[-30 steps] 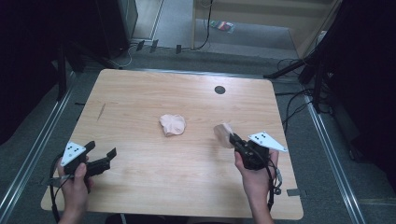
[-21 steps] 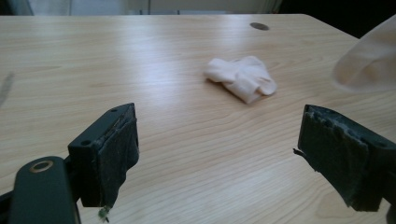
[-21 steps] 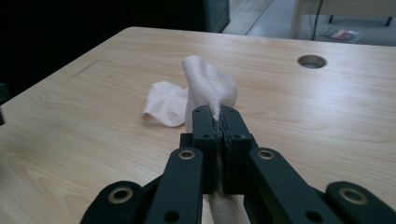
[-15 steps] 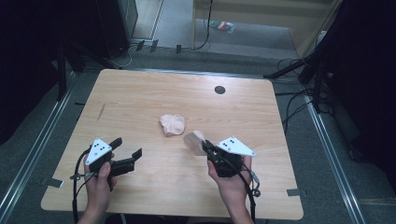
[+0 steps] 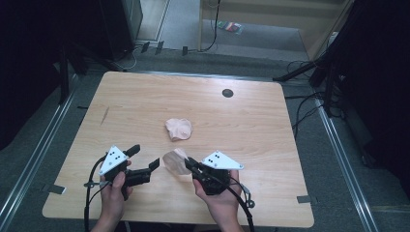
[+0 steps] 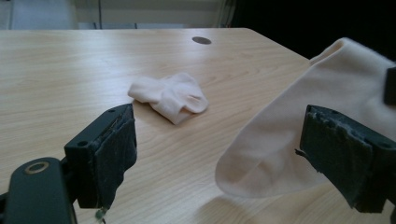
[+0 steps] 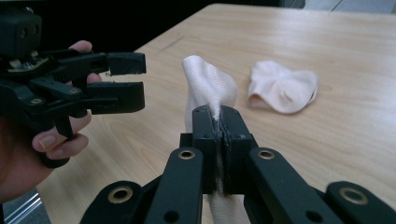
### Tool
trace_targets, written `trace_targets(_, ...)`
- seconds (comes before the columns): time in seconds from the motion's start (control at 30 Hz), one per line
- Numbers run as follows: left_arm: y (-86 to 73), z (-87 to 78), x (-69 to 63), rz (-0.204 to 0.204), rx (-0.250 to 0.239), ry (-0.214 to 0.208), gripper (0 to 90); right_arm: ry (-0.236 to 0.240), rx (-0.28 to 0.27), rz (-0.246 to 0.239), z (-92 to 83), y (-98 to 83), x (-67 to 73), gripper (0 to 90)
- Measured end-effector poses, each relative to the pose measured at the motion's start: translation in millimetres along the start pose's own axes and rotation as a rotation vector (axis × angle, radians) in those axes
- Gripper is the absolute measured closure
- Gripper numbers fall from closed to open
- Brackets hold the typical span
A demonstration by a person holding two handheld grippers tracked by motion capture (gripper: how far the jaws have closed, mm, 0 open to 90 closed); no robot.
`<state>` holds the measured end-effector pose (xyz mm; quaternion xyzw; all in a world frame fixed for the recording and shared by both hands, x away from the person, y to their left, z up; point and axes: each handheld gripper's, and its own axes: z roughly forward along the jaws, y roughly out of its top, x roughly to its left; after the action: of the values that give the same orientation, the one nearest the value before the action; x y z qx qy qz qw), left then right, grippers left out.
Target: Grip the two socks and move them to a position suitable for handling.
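No brand, label or writing can be read on anything here; the grey plates on the grippers carry only small black dots.

The held sock [image 7: 205, 86] is pale pink, thin knit, with a stitched seam running over its rounded top end. The right gripper [image 7: 219, 128] has its fingers pressed together on it, pinching a fold of the fabric; in the right gripper view the sock rises above the fingertips as a soft hump and hangs down below them between the arms of the jaws. In the high view the same sock [image 5: 175, 160] sticks out from the tips of the right gripper [image 5: 189, 163] toward the left gripper [image 5: 143, 158], just beside its nearer finger.

The left gripper [image 6: 219, 144] has its fingers spread wide, with nothing pinched. In the left gripper view the held sock [image 6: 299, 126] hangs off the table [image 6: 70, 65], its rounded end in the gap between the fingers and its upper part passing behind the right-hand finger; whether it touches that finger I cannot tell.

A second sock [image 5: 178, 129], the same pale pink, lies crumpled on the table [image 5: 270, 125] beyond both sets of fingertips, apart from them. In the left gripper view this second sock [image 6: 169, 96] sits beyond the left-hand finger, flat and folded over itself.
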<state>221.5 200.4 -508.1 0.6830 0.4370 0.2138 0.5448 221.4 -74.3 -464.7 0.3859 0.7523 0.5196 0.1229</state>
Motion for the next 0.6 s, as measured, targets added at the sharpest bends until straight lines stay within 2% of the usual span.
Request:
trace_targets(0.1,-4.2,3.9,-1.7,0.006,0.016,-0.011,11.2,-0.005,0.014,0.017,3.7,-8.0,-6.4,87.4)
trace_targets(0.13,-7.8,7.7,-3.1,0.011,0.035,-0.019,11.2,-0.021,0.024,0.044,7.0,-16.5,-15.9,87.4)
trace_targets(0.2,-10.6,11.3,-4.2,0.015,0.051,-0.028,11.3,-0.042,0.038,0.068,9.0,-23.9,-26.4,87.4)
trace_targets(0.23,-10.6,11.3,-4.2,0.015,0.051,-0.028,11.4,-0.042,0.038,0.068,9.0,-23.9,-26.4,87.4)
trace_targets(0.27,-12.8,13.8,-4.9,0.017,0.065,-0.029,11.7,-0.063,0.045,0.087,9.3,-29.4,-36.3,87.3)
trace_targets(0.3,-12.8,13.8,-4.9,0.017,0.065,-0.029,11.9,-0.063,0.045,0.087,9.3,-29.4,-36.3,87.3)
trace_targets(0.33,-15.3,15.9,-5.3,0.009,0.074,-0.031,12.1,-0.074,0.052,0.108,8.9,-33.7,-45.2,87.2)
trace_targets(0.37,-15.3,15.9,-5.3,0.009,0.074,-0.031,12.2,-0.074,0.052,0.108,8.9,-33.7,-45.2,87.2)
trace_targets(0.47,-19.4,19.9,-5.2,0.006,0.102,-0.039,13.0,-0.112,0.070,0.132,8.6,-41.1,-57.5,86.9)
trace_targets(0.6,-21.0,22.9,-4.4,-0.005,0.121,-0.045,13.2,-0.142,0.082,0.134,8.4,-43.7,-62.7,86.1)
